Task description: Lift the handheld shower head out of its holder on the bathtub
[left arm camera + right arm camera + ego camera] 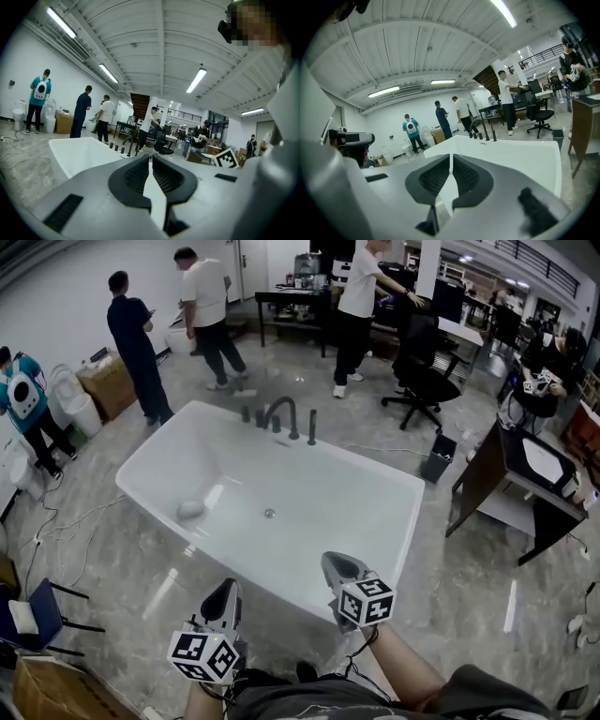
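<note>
A white freestanding bathtub (412,486) fills the middle of the head view. On its far rim stand dark fittings: a curved faucet (281,412) and, right of it, the upright handheld shower head (311,427) in its holder. My left gripper (225,589) and right gripper (339,564) hover side by side at the tub's near rim, far from the fittings. Both are shut with nothing between the jaws. The left gripper view shows its jaws (150,158) closed, with the tub (79,154) ahead. In the right gripper view the closed jaws (451,157) point toward the shower head (494,133).
A grey rounded lump (190,510) lies in the tub near the drain (270,513). Several people stand beyond the tub. A black office chair (422,381), a small bin (437,463) and a desk (525,484) are at the right; toilets (70,395) and cables at the left.
</note>
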Demonstrator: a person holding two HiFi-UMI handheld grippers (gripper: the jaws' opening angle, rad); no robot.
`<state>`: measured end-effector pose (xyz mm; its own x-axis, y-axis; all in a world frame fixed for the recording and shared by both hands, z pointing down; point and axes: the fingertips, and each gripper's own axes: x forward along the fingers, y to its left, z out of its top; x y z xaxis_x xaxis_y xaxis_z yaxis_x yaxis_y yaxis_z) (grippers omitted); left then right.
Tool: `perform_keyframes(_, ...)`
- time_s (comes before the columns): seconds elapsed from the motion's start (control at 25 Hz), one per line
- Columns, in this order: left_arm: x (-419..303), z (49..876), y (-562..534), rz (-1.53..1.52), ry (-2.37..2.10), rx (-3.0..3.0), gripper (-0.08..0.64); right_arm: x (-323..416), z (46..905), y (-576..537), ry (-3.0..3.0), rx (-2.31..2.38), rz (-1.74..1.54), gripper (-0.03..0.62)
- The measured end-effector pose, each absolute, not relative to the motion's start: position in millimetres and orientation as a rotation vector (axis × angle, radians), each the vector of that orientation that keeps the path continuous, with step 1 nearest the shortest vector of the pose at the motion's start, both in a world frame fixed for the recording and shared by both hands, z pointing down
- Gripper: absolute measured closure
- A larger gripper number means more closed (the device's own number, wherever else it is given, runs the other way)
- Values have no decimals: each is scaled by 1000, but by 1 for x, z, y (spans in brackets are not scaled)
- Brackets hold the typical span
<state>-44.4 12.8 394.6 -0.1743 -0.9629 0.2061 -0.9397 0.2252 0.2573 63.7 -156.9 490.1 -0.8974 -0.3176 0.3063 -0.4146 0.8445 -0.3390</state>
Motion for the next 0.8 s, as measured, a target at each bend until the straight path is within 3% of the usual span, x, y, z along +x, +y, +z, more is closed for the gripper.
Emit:
perform_keyframes(0.48,-78,415,-29,-63,-2066,1878,526,51,505,-180,-2752,694,615,560)
perform_keyframes(0.8,-147,420,-61,-83,-1923,2030,526,7,513,-198,-2689,882,596,560)
